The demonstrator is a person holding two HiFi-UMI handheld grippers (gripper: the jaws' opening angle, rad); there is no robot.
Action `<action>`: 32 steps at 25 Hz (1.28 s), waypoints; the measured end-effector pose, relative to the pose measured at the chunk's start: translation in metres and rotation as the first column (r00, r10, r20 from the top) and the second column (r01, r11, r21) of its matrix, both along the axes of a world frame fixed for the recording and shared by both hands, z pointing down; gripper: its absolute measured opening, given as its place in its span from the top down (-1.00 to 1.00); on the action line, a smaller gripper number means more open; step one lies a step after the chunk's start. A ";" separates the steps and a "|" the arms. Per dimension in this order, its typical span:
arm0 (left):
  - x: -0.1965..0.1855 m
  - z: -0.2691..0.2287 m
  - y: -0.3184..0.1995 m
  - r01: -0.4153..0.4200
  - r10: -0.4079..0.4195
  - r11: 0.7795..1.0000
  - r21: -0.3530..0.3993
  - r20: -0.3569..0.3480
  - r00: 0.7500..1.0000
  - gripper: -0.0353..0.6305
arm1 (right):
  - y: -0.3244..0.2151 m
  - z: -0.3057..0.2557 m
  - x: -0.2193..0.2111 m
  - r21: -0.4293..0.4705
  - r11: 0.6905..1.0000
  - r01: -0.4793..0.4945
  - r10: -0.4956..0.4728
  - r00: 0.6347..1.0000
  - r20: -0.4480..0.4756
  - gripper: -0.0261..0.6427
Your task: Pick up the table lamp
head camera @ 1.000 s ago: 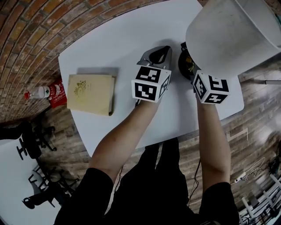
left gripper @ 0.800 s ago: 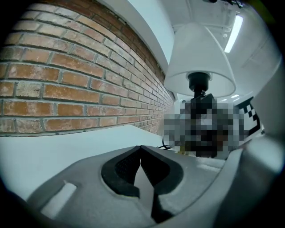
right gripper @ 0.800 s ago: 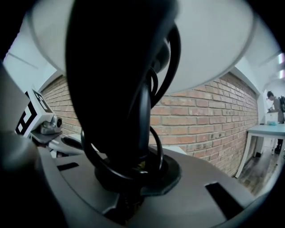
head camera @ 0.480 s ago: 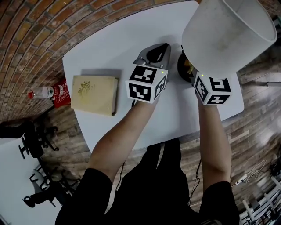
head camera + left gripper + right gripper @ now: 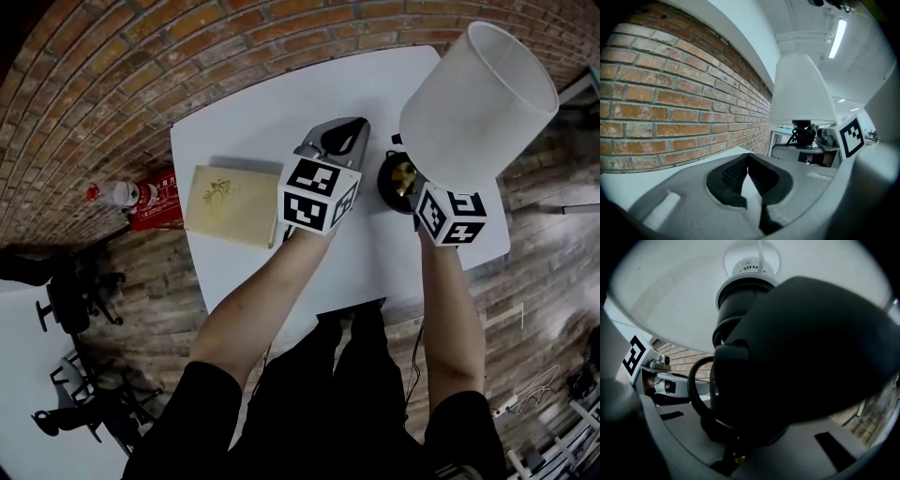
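Note:
The table lamp has a wide white shade (image 5: 478,103) and a black base (image 5: 396,180), and it leans to the right over the white table (image 5: 272,112). My right gripper (image 5: 414,186) reaches under the shade, its jaws closing on the lamp's black stem (image 5: 740,301). The stem and base fill the right gripper view, with the jaws (image 5: 736,456) pressed on them. My left gripper (image 5: 352,125) hovers just left of the lamp, shut and empty. In the left gripper view its tips (image 5: 747,157) meet, and the lamp (image 5: 802,89) is ahead to the right.
A tan book (image 5: 230,206) lies on the table's left part, close to my left arm. A red and white container (image 5: 141,197) lies on the wooden floor beside the brick wall. Black chairs (image 5: 75,291) stand at the far left.
Both grippers have come up from the table, and the lamp came up with the right one. The shade now tips further to the right.

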State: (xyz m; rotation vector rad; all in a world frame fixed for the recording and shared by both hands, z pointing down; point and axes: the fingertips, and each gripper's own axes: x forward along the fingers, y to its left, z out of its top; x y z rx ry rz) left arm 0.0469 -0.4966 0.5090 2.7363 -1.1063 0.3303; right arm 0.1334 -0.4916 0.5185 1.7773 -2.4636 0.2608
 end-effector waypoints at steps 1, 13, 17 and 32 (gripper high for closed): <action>-0.004 -0.003 0.007 -0.013 0.013 1.000 -0.008 -0.001 1.000 0.87 | 0.005 -0.004 -0.004 -0.005 1.000 0.005 -0.005 1.000 0.001 0.84; -0.072 -0.056 0.123 -0.114 0.107 0.986 -0.121 -0.058 0.993 0.87 | 0.123 -0.092 -0.073 -0.053 0.988 0.146 -0.141 0.985 0.095 0.84; -0.087 -0.078 0.164 -0.138 0.126 0.983 -0.120 -0.101 0.987 0.87 | 0.163 -0.124 -0.088 -0.035 0.985 0.171 -0.164 0.976 0.141 0.84; -0.098 -0.098 0.273 -0.150 0.133 0.968 -0.202 -0.096 0.987 0.87 | 0.276 -0.166 -0.094 -0.046 0.933 0.357 -0.341 0.917 0.208 0.84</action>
